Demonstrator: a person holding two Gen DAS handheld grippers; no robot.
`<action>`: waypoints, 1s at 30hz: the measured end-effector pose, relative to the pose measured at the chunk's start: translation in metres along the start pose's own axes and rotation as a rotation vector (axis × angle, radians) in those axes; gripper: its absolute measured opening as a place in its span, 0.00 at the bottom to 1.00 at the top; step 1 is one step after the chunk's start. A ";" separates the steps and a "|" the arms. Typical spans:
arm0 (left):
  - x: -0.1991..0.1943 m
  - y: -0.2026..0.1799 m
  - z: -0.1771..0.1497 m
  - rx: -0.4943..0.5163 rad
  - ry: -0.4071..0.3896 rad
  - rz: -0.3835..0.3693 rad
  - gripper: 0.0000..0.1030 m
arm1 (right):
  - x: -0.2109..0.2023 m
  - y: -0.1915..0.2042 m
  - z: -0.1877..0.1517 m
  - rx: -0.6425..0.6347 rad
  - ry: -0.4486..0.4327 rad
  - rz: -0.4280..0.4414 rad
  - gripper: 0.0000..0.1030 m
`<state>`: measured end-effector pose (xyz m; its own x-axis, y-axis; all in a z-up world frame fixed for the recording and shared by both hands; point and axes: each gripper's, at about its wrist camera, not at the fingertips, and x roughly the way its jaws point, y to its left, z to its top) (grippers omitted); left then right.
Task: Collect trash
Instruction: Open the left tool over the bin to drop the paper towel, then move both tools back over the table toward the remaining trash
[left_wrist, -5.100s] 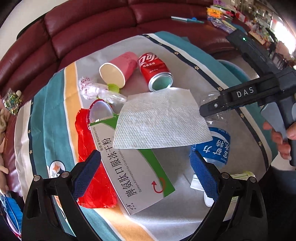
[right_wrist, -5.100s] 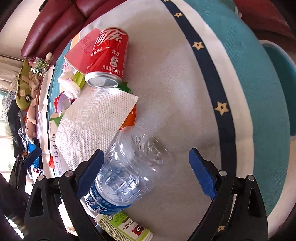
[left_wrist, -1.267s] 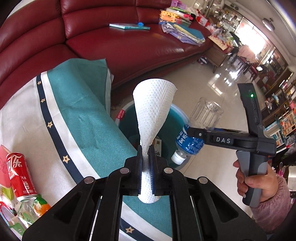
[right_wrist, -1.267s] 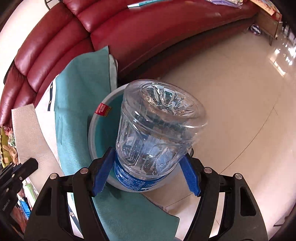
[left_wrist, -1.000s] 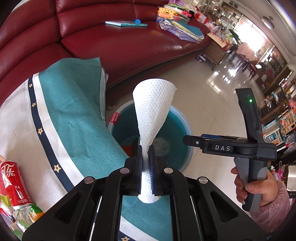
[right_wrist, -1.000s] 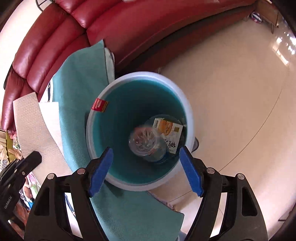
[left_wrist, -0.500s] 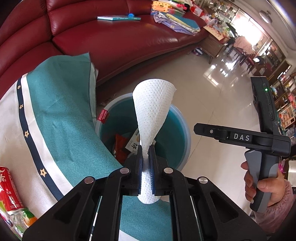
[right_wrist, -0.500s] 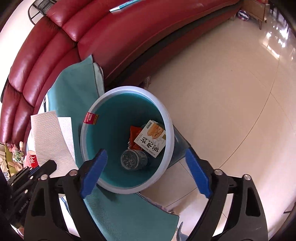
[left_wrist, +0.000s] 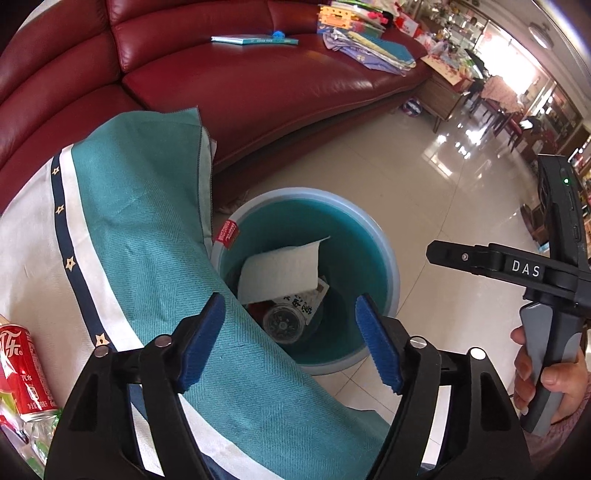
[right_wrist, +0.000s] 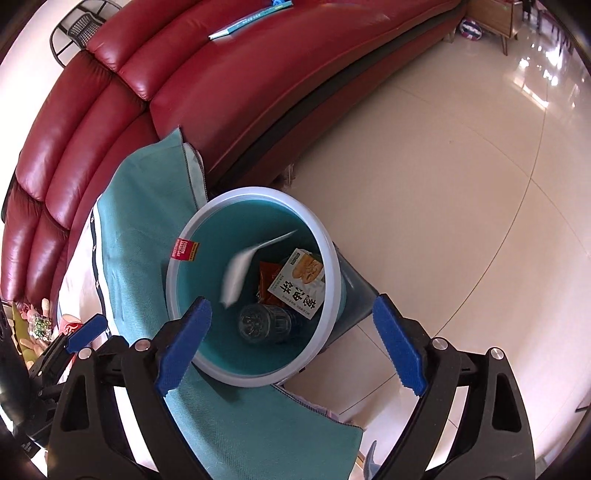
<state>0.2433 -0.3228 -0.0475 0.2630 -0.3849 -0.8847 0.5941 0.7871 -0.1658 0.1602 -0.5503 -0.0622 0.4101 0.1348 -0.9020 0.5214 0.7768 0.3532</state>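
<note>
The left gripper (left_wrist: 290, 336) has just been opening and now stands wide with nothing between its blue pads. Below it the paper towel (left_wrist: 279, 271) lies inside the teal bin (left_wrist: 384, 258), over a clear bottle (left_wrist: 282, 325) and a printed box (right_wrist: 301, 290). The right gripper (right_wrist: 291, 345) also gapes empty above the bin. The bin stands beside the striped cloth (left_wrist: 147, 240), near the red sofa (left_wrist: 258, 85)
</note>
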 end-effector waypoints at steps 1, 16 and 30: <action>-0.002 0.001 -0.001 -0.006 -0.003 0.004 0.87 | 0.000 0.002 -0.001 -0.002 0.002 0.000 0.83; -0.055 0.043 -0.055 -0.121 -0.035 0.024 0.95 | -0.010 0.061 -0.036 -0.116 0.041 0.006 0.86; -0.130 0.122 -0.148 -0.249 -0.083 0.141 0.96 | -0.010 0.164 -0.110 -0.329 0.072 0.033 0.86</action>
<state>0.1691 -0.1055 -0.0176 0.3970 -0.2929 -0.8698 0.3447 0.9259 -0.1545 0.1589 -0.3567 -0.0223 0.3632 0.1972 -0.9106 0.2341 0.9267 0.2940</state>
